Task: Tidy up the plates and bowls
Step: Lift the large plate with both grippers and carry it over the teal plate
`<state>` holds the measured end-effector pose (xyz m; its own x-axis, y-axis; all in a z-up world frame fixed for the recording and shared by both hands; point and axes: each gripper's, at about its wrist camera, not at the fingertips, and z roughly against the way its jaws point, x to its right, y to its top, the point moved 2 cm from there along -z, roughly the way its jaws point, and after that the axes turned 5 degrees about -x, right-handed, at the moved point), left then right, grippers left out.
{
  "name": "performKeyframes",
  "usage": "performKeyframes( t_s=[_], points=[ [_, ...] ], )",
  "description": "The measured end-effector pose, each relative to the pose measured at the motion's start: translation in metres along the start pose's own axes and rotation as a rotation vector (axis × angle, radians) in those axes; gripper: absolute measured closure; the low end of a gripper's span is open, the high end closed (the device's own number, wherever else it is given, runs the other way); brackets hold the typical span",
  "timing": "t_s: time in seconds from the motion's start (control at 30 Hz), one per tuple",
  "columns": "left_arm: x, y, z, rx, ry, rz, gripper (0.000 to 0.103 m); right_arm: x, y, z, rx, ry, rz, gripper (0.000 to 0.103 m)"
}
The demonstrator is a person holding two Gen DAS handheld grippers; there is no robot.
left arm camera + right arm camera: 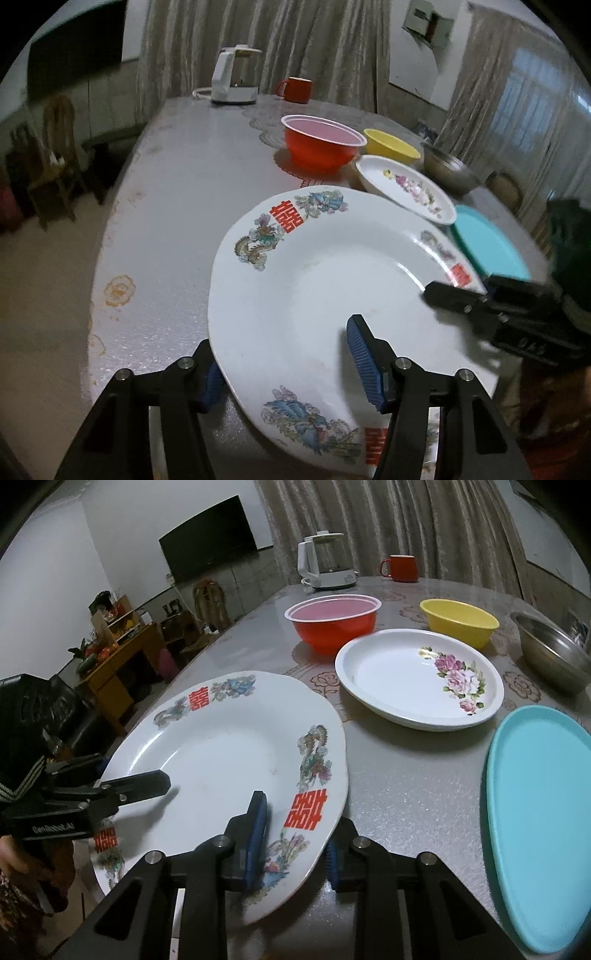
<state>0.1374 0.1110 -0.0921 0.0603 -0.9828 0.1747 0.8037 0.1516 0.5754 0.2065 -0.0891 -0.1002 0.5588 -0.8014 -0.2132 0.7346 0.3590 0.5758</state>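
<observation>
Black gripper (290,363) frames, silver screws, ribbed blue pads (257,834).

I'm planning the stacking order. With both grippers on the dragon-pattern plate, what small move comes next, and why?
Probably lift the dragon plate slightly and carry it toward the rose plate. The left gripper and right gripper each straddle its rim from opposite sides, so the plate looks held, and the rose plate beside it sits bare, a likely base for stacking.
</observation>
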Motion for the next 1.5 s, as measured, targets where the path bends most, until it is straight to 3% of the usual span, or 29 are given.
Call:
performKeyframes(
  t_s=[0.63, 0.97, 1.5],
  points=[
    [0.075, -0.009, 0.005, 0.012, -0.086, -0.101, 0.043, 0.039, -0.042, 0.064, 0.054, -0.037, -0.031, 0.076],
    [0.128, 0.007, 0.000, 0.017, -0.150, -0.182, 0.043, 0.070, -0.058, 0.110, 0.113, -0.049, -0.092, 0.076],
    [0.210, 0.049, -0.045, -0.030, -0.215, -0.257, 0.043, 0.148, -0.063, 0.150, 0.158, -0.177, -0.184, 0.076]
  ],
)
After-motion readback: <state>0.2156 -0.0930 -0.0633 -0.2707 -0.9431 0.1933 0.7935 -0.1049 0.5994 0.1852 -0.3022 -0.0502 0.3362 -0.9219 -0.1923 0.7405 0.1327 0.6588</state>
